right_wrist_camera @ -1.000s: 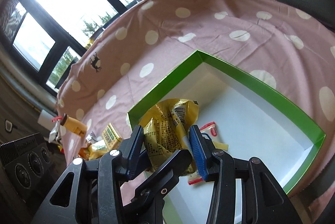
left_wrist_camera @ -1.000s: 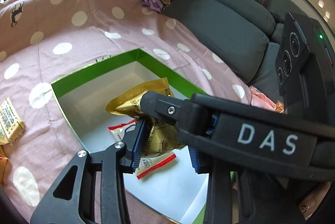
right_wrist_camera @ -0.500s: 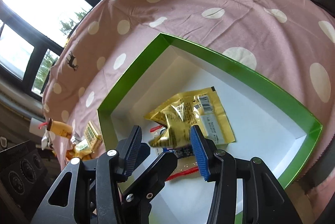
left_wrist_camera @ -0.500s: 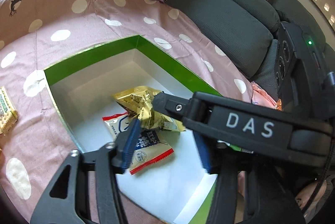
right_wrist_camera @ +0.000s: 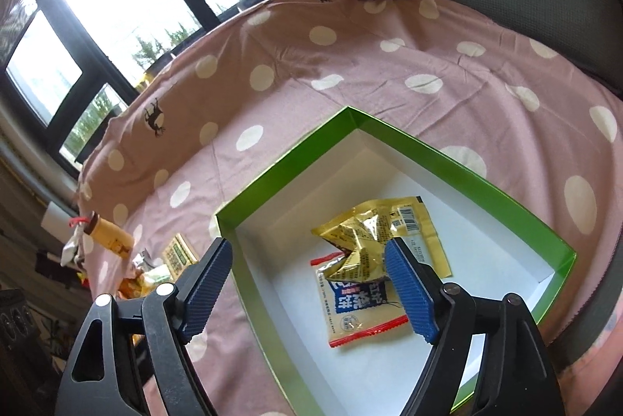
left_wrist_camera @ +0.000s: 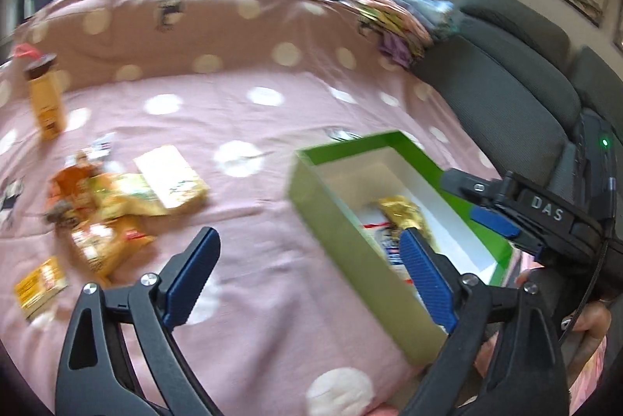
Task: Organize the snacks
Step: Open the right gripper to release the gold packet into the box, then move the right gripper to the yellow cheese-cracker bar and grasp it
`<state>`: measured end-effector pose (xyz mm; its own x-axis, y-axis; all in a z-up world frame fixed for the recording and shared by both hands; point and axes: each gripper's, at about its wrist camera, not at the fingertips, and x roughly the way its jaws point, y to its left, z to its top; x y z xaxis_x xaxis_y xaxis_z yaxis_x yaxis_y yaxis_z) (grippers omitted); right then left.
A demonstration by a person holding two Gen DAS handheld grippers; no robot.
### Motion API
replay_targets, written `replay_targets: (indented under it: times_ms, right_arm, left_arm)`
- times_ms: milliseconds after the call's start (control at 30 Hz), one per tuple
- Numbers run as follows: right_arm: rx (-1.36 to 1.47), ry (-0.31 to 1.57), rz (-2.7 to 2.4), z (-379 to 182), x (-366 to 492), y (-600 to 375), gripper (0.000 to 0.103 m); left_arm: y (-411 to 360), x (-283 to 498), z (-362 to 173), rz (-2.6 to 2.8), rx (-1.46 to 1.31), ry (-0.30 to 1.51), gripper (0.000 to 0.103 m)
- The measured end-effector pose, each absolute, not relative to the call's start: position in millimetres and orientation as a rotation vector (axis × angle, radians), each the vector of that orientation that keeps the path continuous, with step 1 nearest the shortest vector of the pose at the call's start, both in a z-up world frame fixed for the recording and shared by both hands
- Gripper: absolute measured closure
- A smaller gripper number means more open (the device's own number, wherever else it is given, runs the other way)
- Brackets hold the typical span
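So both packets just got dropped. A second ago each gripper was pinching a gold packet over the green box (right_wrist_camera: 447,163); now the gold packet (right_wrist_camera: 373,241) lies inside it on top of a white and blue packet (right_wrist_camera: 354,307). The right gripper (right_wrist_camera: 311,283) hangs over the box, jaws opening, nothing between them. The left gripper (left_wrist_camera: 307,279), opening wide and empty too, has swung left toward the loose snack pile (left_wrist_camera: 117,206) on the pink spotted cloth (left_wrist_camera: 253,128). Probably the next pickup.
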<state>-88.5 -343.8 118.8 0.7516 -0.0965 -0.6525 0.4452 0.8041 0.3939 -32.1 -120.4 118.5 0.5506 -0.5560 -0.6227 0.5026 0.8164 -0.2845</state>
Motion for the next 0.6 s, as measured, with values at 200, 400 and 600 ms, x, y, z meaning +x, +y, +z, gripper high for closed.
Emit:
replay_targets:
  times_ms: [200, 400, 600]
  right_arm:
    - [0.418, 0.678, -0.269, 130, -73, -300, 0.017]
    - [0.291, 0.712, -0.172, 129, -50, -242, 0.016]
    - [0.219, 0.803, -0.054, 106, -21, -189, 0.016]
  left_arm:
    - [-32, -35, 117, -0.41, -0.181, 0.74, 0.001]
    - [42, -24, 92, -0.166, -0.266, 0.788, 0.001]
    - [88, -6, 61, -0.027, -0.35, 0.888, 0.001]
